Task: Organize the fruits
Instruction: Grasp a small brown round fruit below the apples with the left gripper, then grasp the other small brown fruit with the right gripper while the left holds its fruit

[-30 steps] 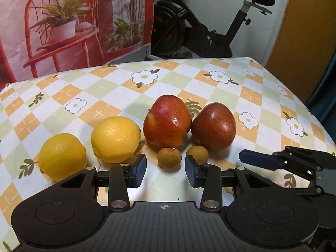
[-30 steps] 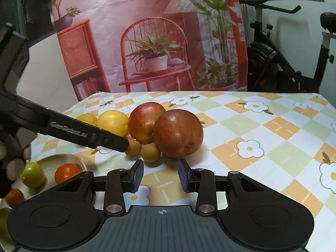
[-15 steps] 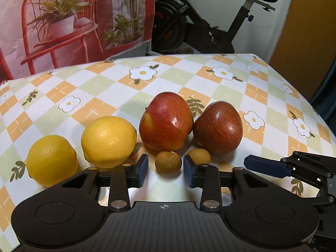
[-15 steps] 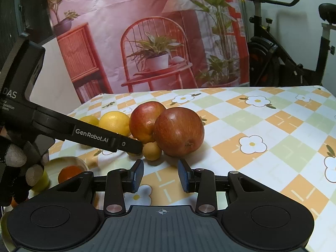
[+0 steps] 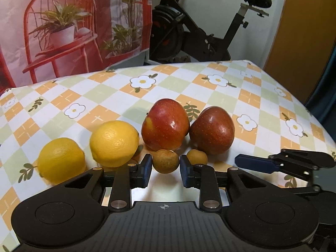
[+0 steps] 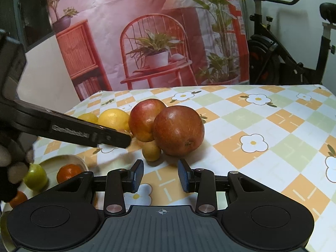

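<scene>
On the checked tablecloth [image 5: 109, 96] lie two lemons [image 5: 114, 142] [image 5: 61, 160], two red apples [image 5: 166, 124] [image 5: 212, 130] and two small brown fruits. My left gripper [image 5: 165, 171] has its pads on both sides of one small brown fruit [image 5: 166, 161], touching it. The other small brown fruit [image 5: 197, 157] lies just right of it and shows in the right wrist view [image 6: 151, 150]. My right gripper [image 6: 160, 175] is open and empty, a little short of the apples [image 6: 178, 129]; it shows in the left wrist view [image 5: 256, 163].
A pale plate [image 6: 63, 159] at the table's left front holds an orange fruit [image 6: 68, 172] and a green fruit [image 6: 35, 176]. The left gripper's arm [image 6: 69, 129] crosses above it. An exercise bike [image 5: 201, 33] and a printed backdrop [image 5: 69, 27] stand behind the table.
My left gripper moved forward and closed in around the left small brown fruit, which now sits between the pads. The right gripper stayed open and shifted only slightly.
</scene>
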